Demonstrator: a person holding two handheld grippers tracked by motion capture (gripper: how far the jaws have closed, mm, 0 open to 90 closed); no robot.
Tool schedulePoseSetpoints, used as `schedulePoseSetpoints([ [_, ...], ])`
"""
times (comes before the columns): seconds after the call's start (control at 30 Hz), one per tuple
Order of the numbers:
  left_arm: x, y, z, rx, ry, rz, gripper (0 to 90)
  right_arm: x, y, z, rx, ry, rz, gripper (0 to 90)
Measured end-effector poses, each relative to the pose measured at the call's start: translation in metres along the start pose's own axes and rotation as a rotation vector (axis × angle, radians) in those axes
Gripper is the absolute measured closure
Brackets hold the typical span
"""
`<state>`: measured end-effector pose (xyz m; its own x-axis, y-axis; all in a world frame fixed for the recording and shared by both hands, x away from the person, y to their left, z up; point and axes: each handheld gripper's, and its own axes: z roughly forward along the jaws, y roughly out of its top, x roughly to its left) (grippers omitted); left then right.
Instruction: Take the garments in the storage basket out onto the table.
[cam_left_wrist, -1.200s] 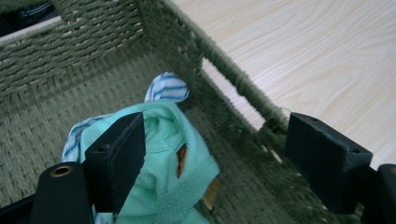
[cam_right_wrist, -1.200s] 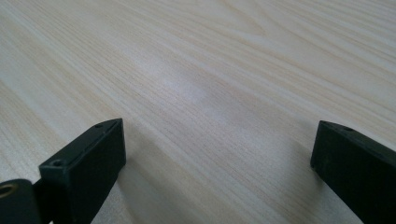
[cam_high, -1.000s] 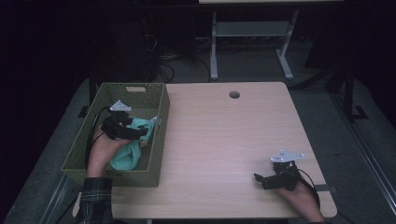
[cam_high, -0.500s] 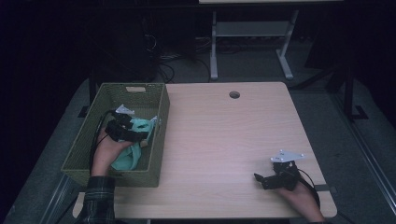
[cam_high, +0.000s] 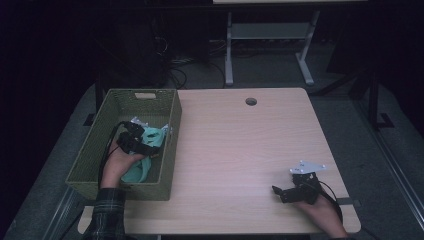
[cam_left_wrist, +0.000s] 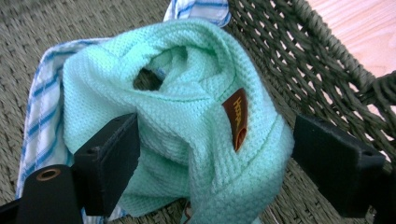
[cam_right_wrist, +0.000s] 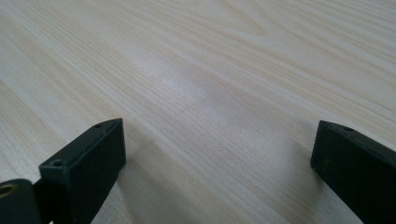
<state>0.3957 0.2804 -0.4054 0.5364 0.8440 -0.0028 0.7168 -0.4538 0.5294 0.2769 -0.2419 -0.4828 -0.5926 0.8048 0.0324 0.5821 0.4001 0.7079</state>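
A mint-green knitted cloth (cam_left_wrist: 196, 140) with a small brown label lies bunched in the green woven basket (cam_high: 141, 90) at the table's left. Under it is a white cloth with blue stripes (cam_left_wrist: 42, 121). My left gripper (cam_left_wrist: 215, 144) is down in the basket, open, one jaw on each side of the green cloth (cam_high: 145, 167) and close against it. In the high view the left gripper (cam_high: 150, 149) sits over that cloth. My right gripper (cam_high: 280, 192) rests low at the table's near right corner, open, with bare wood between its jaws (cam_right_wrist: 217, 140).
The basket's woven wall (cam_left_wrist: 299, 60) rises just right of the left gripper. The light wooden table (cam_high: 240, 150) has a round cable hole (cam_high: 251, 101) near its far edge. Beyond the table, a white desk frame (cam_high: 270, 35) stands on the dark floor.
The left hand has shifted slightly inside the basket, settling over the green cloth. The right gripper has stayed where it was.
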Motion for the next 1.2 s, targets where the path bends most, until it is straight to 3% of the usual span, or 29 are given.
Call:
schedulePoseSetpoints([
  [0.13,0.001,-0.002,0.000,0.014,-0.003,-0.018,23.4,0.000,0.000,0.000,0.000,0.000,0.000,2.7],
  [0.37,0.005,-0.004,-0.001,0.032,-0.012,-0.066,48.2,0.000,0.000,0.000,0.000,0.000,0.000,2.7],
  [0.4,0.006,-0.005,-0.001,0.037,-0.020,-0.069,48.2,0.000,0.000,0.000,0.000,0.000,0.000,2.7],
  [0.5,0.006,-0.005,-0.001,0.050,-0.031,-0.071,65.6,0.000,0.000,0.000,0.000,0.000,-0.001,2.7],
  [0.53,0.006,-0.005,-0.002,0.050,-0.034,-0.073,65.6,0.000,0.000,0.000,0.000,0.000,-0.001,2.7],
  [0.57,0.006,-0.005,-0.004,0.048,-0.036,-0.084,74.4,0.000,0.000,0.000,0.000,0.000,0.000,2.7],
  [0.6,0.006,-0.005,-0.004,0.048,-0.036,-0.084,76.4,0.000,0.000,0.000,0.000,0.000,0.000,2.7],
  [0.73,0.005,-0.004,-0.007,0.043,-0.045,-0.077,77.9,0.000,0.000,0.000,0.000,0.000,0.000,2.7],
  [1.2,0.004,0.000,-0.032,-0.095,-0.057,-0.079,77.8,0.000,0.000,0.000,0.000,0.000,0.001,2.7],
])
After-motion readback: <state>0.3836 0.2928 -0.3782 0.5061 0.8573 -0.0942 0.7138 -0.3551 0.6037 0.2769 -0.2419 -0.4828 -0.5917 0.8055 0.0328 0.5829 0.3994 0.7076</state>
